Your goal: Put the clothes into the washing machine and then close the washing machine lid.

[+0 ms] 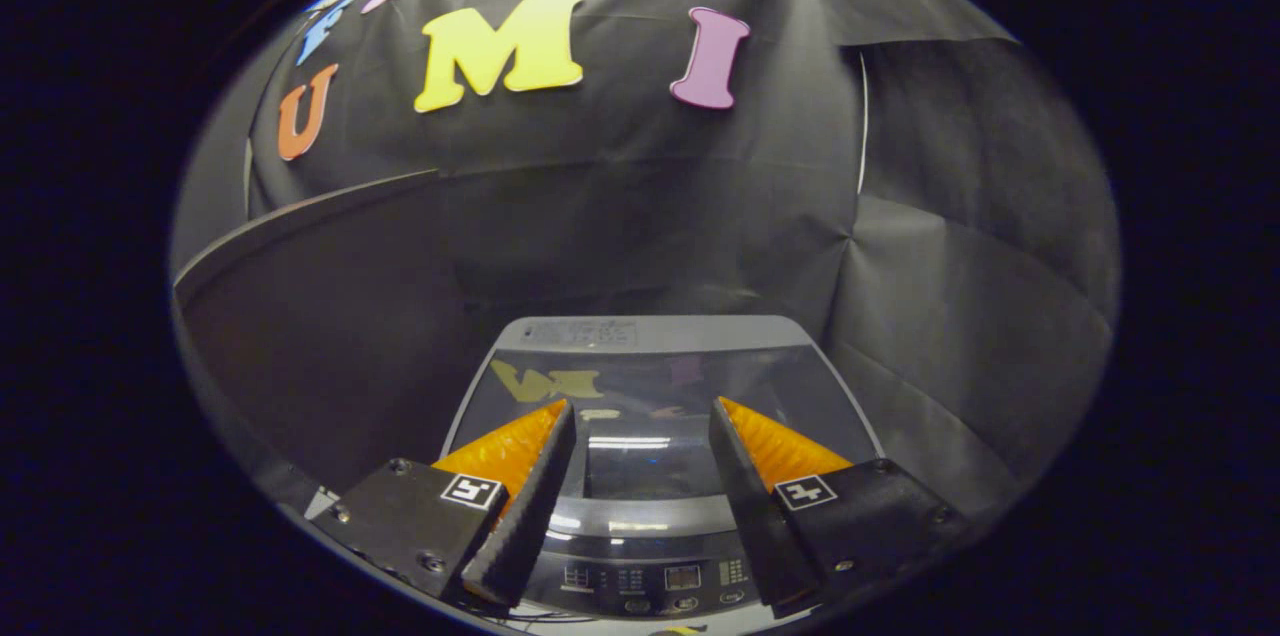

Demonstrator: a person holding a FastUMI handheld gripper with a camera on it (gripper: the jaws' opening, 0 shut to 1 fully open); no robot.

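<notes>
Right up close, the gripper (640,406) hangs with its fingers spread wide, nothing between them. Under them sits the control panel (655,578) of the washing machine (660,333), and past that the glass lid (640,396), which looks shut flat. No clothes visible here. Beyond, just the booth's black wall. My read: that lid needs lifting first, so come in low at its front edge and raise it squarely, without twisting.

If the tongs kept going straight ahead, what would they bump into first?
Probably the washing machine's closed glass lid, which lies just ahead of the open, empty tongs. The control panel sits beneath them. Depth is hard to judge; aimed higher, they would pass over to the black cloth wall.
</notes>
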